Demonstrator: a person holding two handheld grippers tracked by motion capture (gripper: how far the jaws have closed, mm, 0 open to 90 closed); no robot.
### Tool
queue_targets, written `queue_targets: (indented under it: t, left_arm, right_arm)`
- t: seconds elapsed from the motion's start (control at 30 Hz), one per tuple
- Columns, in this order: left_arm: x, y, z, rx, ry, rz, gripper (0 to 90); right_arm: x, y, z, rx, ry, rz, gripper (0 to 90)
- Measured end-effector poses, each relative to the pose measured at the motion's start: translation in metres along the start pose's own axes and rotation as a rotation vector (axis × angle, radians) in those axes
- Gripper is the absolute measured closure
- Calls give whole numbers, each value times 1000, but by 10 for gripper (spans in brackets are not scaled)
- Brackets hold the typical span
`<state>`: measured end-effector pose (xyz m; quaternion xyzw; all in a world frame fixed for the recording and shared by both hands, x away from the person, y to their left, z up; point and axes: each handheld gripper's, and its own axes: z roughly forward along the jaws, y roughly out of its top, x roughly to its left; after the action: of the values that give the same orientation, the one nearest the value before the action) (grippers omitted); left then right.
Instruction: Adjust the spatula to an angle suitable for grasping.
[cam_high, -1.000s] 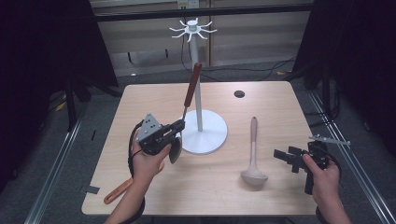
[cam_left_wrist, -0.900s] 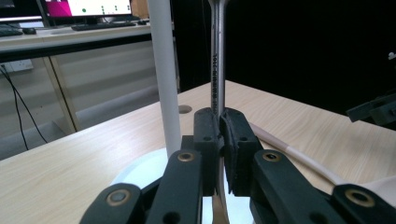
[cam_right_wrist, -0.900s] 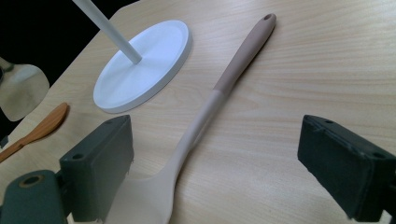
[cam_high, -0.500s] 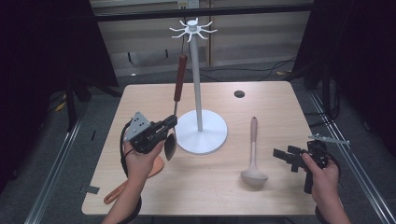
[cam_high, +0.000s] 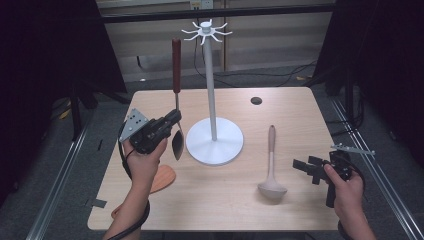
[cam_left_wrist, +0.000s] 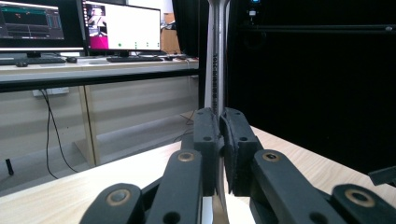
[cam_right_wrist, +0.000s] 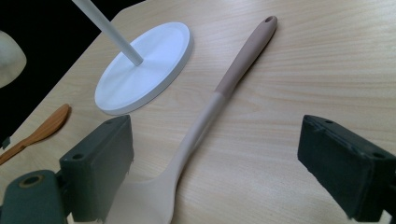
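The left tool (cam_high: 172, 121) is clamping a spoon (cam_high: 176, 95) upright beside the white rack (cam_high: 212, 100); the right tool (cam_right_wrist: 215, 172) is resting apart above the ladle (cam_right_wrist: 219, 98).

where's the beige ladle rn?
High view: the beige ladle lies flat on the table, right of the white stand's base, just ahead-left of the open right gripper.

Both grippers are showing black bodies. Left gripper (cam_high: 172, 120) is carrying a grey three-cornered plate (cam_high: 133, 125) dotted with small holes, a black cable (cam_high: 126, 160) looping under the wrist. Its linkage arms are showing brass-coloured rivets (cam_left_wrist: 186, 156). Right gripper (cam_high: 302, 166) is wearing blocky dark pads (cam_right_wrist: 100, 161). Forearms are bare, no sleeves.
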<state>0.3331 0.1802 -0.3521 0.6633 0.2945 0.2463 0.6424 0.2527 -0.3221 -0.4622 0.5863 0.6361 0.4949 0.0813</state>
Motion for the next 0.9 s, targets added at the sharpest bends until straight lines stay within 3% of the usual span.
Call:
queue_targets:
  t: [0.27, 0.37, 0.4, 0.5, 0.9]
  left_arm:
    - [2, 11, 10, 12, 28, 3, 850]
    - [1, 10, 13, 19, 35, -2, 850]
    - [1, 10, 13, 24, 44, 15, 850]
    - [0, 7, 16, 18, 37, -9, 850]
    - [-5, 4, 22, 40, 46, 19, 849]
  right_arm:
    - [0, 1, -1, -2, 4, 4, 102]
    - [0, 1, -1, -3, 8, 6, 103]
    - [0, 1, -1, -4, 6, 1, 103]
    - [0, 1, -2, -5, 6, 0, 102]
    - [0, 1, -2, -4, 4, -4, 102]
